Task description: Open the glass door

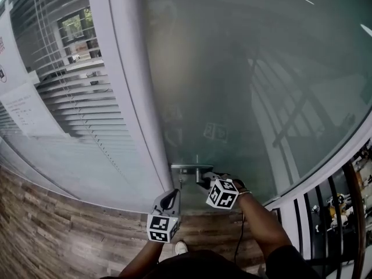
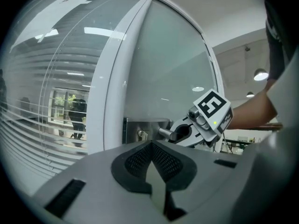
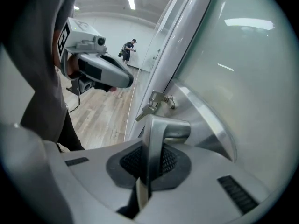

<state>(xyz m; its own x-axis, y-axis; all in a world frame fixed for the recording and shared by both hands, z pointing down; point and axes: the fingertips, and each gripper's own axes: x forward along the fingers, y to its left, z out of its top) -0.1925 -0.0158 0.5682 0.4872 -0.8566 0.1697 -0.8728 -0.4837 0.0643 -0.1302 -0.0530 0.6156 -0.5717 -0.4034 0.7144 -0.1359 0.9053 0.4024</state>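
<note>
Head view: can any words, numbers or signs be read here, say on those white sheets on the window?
White paper sheets on the window with blinds: print too blurred to read.
Black-and-white marker cubes: square patterns only, no words.
Silver metal door handle: no print.

A wood-plank floor (image 1: 64,231) runs below a white frame (image 1: 125,86), slatted blinds (image 1: 81,106) behind glass, and strip ceiling lights (image 3: 130,0) overhead.

office: glass door (image 1: 244,68), slatted blinds (image 1: 75,103)
</note>
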